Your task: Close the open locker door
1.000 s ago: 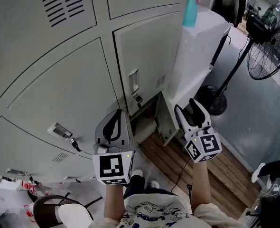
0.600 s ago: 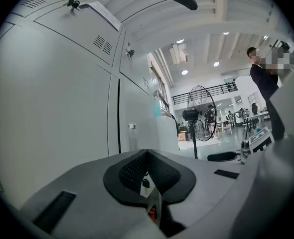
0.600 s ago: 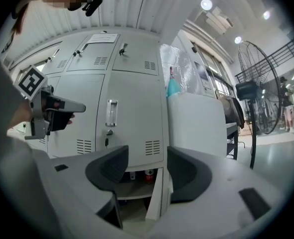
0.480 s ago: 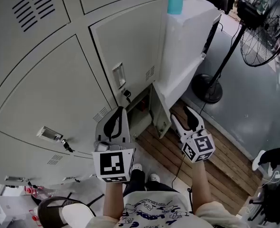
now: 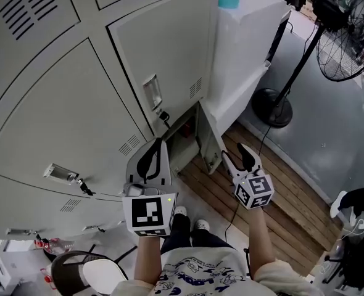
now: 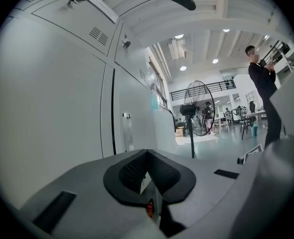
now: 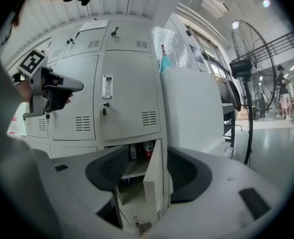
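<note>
The open locker door juts from the bottom row, at 11 o'clock of the right gripper, whose jaws stand spread, empty and clear of it; the left gripper looks pressed together on nothing; a glancing push could slip off the door's edge, or leave it rebounding ajar.

Large open industrial hall, workshop or lab type. Bank of grey metal lockers, vented doors, key locks. Tall pedestal fan on smooth grey floor. High ceiling, round lights, mezzanine railing. Distant tables, people standing about. Wooden slat platform at locker foot.
</note>
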### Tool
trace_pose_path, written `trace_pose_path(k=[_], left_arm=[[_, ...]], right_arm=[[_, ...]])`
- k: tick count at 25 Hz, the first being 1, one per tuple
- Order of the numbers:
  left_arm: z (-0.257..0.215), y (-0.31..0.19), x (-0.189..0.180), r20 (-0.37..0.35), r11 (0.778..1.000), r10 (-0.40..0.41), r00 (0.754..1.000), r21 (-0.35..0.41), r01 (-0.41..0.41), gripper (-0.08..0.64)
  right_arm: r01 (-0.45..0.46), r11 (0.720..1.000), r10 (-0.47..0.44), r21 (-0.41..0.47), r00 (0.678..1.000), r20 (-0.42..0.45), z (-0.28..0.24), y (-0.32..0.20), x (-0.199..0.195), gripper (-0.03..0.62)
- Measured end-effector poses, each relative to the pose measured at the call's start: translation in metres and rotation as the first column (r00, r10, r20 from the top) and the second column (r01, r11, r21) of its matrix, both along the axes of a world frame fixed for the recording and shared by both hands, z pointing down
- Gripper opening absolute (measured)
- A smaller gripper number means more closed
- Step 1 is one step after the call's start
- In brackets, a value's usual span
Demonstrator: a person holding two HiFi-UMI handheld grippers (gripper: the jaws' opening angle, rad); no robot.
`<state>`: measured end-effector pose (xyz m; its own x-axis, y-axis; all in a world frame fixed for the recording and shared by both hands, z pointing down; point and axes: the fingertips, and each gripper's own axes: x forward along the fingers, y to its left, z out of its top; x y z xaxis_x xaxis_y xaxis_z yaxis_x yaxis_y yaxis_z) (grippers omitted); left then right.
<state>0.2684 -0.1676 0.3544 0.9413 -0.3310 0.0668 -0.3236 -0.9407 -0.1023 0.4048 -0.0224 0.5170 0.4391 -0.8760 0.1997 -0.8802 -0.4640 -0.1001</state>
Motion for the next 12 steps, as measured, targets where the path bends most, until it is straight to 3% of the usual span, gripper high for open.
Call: trace_pose_path(k=[12], left_arm=[[0.018, -0.002, 0.001, 0.035, 1.0, 0.002, 0.999, -0.015, -0.001, 0.002]], right_arm=[[0.038, 0.997, -0.033, -0.073, 0.997, 0.07, 0.057, -0.008, -0.002, 0.207]])
